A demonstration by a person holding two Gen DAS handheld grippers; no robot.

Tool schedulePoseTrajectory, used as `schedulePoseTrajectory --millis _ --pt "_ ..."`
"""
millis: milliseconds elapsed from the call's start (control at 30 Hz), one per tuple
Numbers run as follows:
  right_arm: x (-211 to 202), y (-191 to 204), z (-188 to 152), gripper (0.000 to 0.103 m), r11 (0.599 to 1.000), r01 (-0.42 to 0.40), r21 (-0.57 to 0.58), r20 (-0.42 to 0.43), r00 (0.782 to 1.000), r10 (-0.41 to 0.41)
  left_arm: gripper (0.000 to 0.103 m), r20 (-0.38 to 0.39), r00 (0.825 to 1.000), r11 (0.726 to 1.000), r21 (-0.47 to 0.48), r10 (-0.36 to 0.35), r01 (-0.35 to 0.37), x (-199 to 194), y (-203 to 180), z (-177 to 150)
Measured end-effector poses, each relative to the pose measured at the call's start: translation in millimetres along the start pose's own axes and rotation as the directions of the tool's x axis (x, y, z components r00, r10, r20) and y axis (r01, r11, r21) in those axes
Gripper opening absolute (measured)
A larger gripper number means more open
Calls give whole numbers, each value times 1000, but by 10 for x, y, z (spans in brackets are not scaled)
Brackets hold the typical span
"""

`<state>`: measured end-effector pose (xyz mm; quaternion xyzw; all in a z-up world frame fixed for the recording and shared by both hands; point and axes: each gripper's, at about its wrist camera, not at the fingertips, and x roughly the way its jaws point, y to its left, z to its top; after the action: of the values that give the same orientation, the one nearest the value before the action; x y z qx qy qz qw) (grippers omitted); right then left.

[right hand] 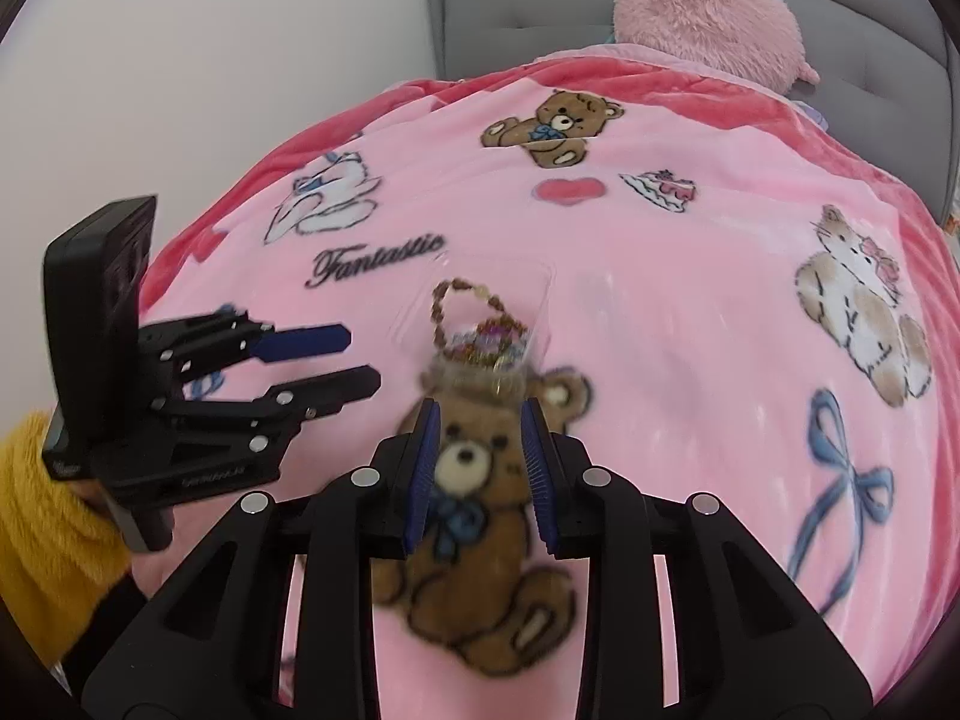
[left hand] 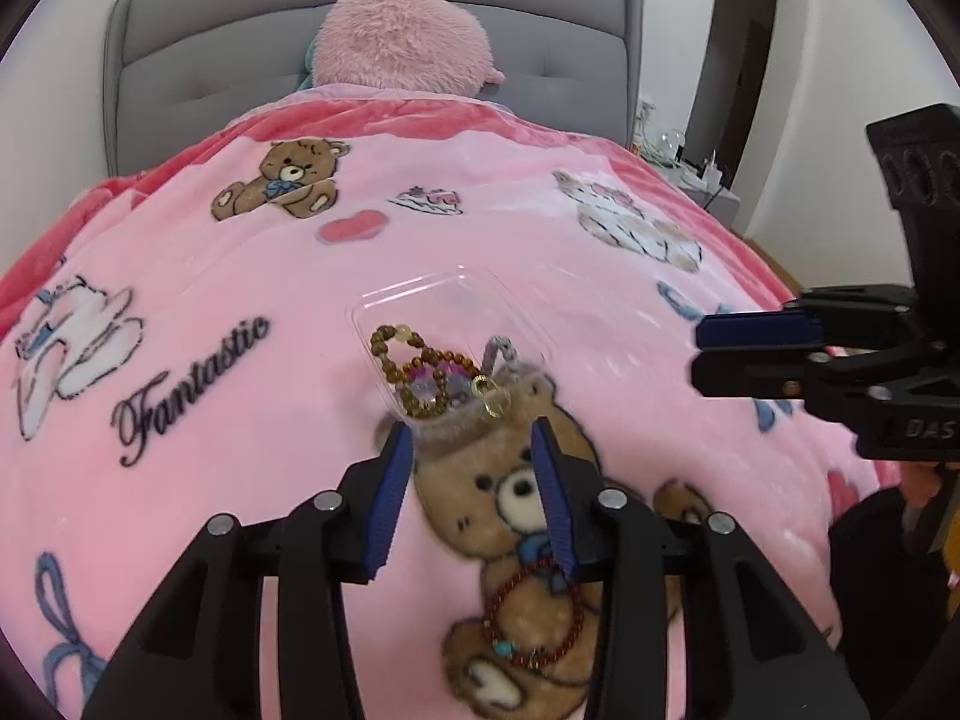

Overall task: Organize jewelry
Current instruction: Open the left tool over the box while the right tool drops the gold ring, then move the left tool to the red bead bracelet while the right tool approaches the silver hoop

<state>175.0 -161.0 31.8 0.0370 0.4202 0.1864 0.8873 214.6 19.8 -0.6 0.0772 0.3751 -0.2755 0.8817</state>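
A clear plastic tray (left hand: 456,300) lies on the pink blanket and holds a brown bead bracelet (left hand: 414,372), a colourful bead piece and a gold ring (left hand: 493,396). It also shows in the right wrist view (right hand: 516,282), just ahead of the fingers. A dark red bead bracelet (left hand: 534,618) lies on the printed bear, under my left gripper. My left gripper (left hand: 474,438) is open and empty, just short of the tray. My right gripper (right hand: 480,414) is open and empty; in the left wrist view (left hand: 699,354) it sits right of the tray.
The pink blanket (left hand: 240,276) with bear and cat prints covers the bed. A fluffy pink cushion (left hand: 402,36) leans on the grey headboard (left hand: 198,54). A bedside table with small items (left hand: 690,162) stands at the far right.
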Motion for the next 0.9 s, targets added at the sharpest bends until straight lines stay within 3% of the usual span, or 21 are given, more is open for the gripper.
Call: schedulePoseTrajectory --millis 100,200,400,667,733,900 --pt "-107 50 -170 30 1000 -11 16 -21 1000 12 42 -7 1000 1000 9 -5 5 -59 -75 -69" --pt "-181 104 -367 39 998 -29 47 -48 998 31 53 -2 1000 1000 8 -2 2 -127 -131 -146" --pt "-225 261 -782 39 998 -41 54 -116 992 47 54 -35 999 999 40 9 -8 -184 -233 -353" --pt "-130 410 -1224 43 992 -82 100 -228 968 103 65 -123 992 993 119 29 -14 -93 -397 -709" --pt "-91 471 -1335 43 993 -66 93 -263 961 88 76 -148 988 990 141 38 -17 -25 -429 -775" --pt "11 492 -1539 46 990 -44 131 -314 946 83 77 -180 983 994 108 40 -21 101 -430 -861"
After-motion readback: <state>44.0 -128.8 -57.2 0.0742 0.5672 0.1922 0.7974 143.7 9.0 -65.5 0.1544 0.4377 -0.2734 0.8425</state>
